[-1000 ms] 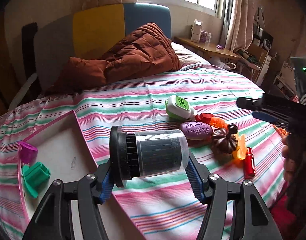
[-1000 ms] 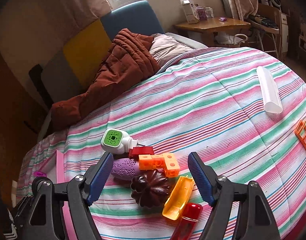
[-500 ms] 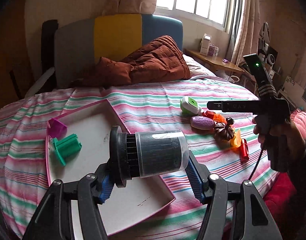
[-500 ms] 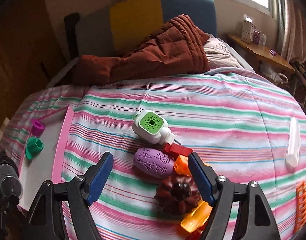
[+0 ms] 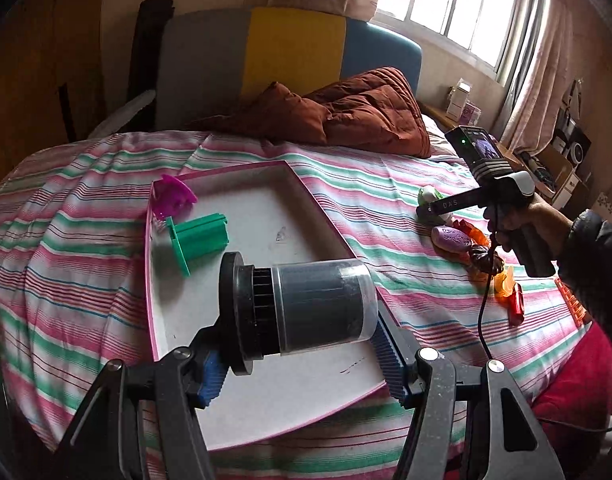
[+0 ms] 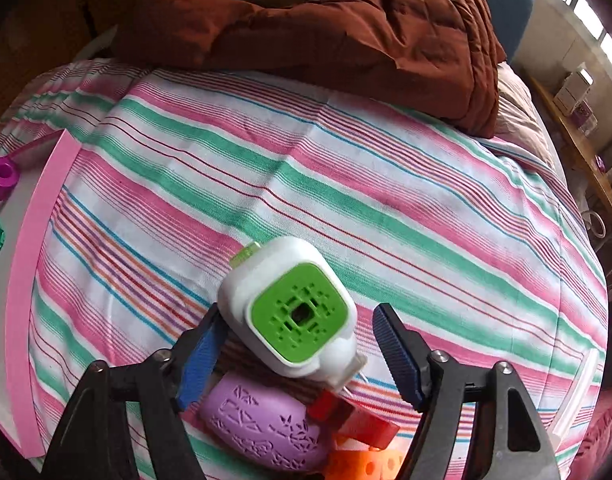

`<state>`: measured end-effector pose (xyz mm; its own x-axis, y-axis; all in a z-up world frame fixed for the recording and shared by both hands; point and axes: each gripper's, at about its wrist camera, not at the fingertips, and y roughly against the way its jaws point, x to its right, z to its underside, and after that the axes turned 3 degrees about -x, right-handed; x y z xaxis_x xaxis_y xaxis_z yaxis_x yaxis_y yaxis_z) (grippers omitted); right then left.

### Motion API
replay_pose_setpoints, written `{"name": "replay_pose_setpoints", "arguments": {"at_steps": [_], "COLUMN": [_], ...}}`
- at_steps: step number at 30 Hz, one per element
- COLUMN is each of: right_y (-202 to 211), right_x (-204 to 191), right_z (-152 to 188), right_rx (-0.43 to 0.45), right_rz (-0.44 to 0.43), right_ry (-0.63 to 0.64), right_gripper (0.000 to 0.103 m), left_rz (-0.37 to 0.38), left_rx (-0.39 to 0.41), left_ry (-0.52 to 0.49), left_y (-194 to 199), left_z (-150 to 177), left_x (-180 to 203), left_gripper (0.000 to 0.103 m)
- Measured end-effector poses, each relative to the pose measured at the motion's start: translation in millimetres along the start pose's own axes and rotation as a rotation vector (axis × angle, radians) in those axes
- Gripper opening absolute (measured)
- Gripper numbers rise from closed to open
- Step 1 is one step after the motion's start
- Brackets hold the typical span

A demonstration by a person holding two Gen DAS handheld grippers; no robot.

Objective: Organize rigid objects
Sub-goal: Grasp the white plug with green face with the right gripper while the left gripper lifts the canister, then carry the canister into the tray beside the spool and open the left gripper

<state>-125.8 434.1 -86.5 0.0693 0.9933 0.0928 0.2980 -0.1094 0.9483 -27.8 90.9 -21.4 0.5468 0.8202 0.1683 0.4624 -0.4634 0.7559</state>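
Left tool [image 5: 302, 346] clamped on black ribbed cylinder with clear sleeve [image 5: 302, 312], above pink-rimmed tray [image 5: 325, 216]. Right tool [image 6: 298, 354] closing around white, green-faced plug-in device [image 6: 290, 312], right pad not touching.

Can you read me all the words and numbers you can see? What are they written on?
"DAS" on the black bar of the right gripper, seen from the left wrist camera.
Purple oval thing: raised marks, not readable as letters.
Boxes on the wooden ledge: printing too small and blurred.
Dark canister in the left gripper: no words showing.
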Motion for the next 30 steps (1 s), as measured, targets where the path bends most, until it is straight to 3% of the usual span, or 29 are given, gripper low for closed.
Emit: {"name": "replay_pose_setpoints", "arguments": {"at_steps": [5, 8, 11, 14, 21, 26, 30], "right_y": [-1, 12, 37, 51, 49, 42, 39], "right_x": [-15, -20, -20, -28, -82, -101, -96], "right_z": [-13, -17, -18, -17, 31, 73, 88], "right_rx": [0.008, 0.06, 0.134, 0.118, 0.032, 0.068, 0.108], "right_rz": [0.012, -0.006, -0.07, -0.171, -0.263, -0.19, -0.208], "right_ry": [0.057, 0.042, -0.004, -0.039, -0.029, -0.029, -0.07], "right_gripper": [0.062, 0.062, 0.062, 0.062, 0.062, 0.062, 0.062], "left_rz": [0.002, 0.001, -0.001, -0.002, -0.009, -0.025, -0.041], "left_rx": [0.0, 0.0, 0.002, 0.008, 0.018, 0.017, 0.011], "left_ry": [0.004, 0.004, 0.005, 0.014, 0.019, 0.032, 0.042], "left_y": [1, 3, 5, 8, 19, 25, 28], "left_z": [0, 2, 3, 4, 12, 21, 26], "left_x": [0, -2, -4, -7, -11, -18, -21], "left_gripper": [0.064, 0.064, 0.064, 0.064, 0.064, 0.064, 0.064]}}
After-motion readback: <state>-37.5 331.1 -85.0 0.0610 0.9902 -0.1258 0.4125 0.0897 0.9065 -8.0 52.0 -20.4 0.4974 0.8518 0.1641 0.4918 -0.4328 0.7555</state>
